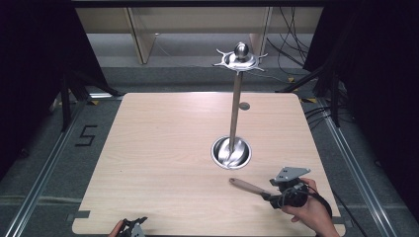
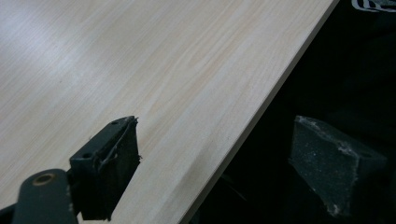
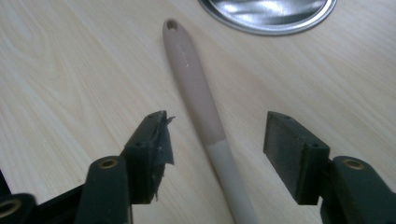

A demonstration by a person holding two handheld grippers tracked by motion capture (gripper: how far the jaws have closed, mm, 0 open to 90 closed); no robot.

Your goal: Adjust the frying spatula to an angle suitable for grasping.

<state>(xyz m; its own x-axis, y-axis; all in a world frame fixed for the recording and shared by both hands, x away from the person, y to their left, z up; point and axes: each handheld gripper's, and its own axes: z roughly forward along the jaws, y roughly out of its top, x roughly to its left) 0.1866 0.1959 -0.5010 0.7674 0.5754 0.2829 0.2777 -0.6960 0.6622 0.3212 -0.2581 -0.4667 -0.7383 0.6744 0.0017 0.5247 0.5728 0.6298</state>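
Down at the near right of the table, the right gripper (image 1: 273,196) sits in the person's right hand (image 1: 309,213) with its black jaws spread wide, one on either side of the long beige utensil handle (image 3: 194,81) and touching neither side of it. In the right gripper view the right gripper (image 3: 215,140) looks straight along that handle, whose pale lower stretch runs on between the jaws and out of the bottom of the picture (what it ends in is hidden under the gripper). The handle lies flat on the light wood-grain table (image 1: 163,148). In the high view its long axis is slanted: the rounded end with the small hanging hole points up and left, towards the round shiny metal base dish (image 1: 231,152), and stops just short of it, while the other end disappears beneath the gripper.

From that dish rises the tall thin metal pole (image 1: 235,106), upright, topped by a hooked metal ring with a ball knob (image 1: 240,57).

Farther off, the left gripper (image 1: 133,227) hangs over the near edge of the table, well apart from the handle. In the left gripper view the left gripper (image 2: 224,154) is opened wide with nothing between its jaws, one jaw above the wood and the other beyond the edge.
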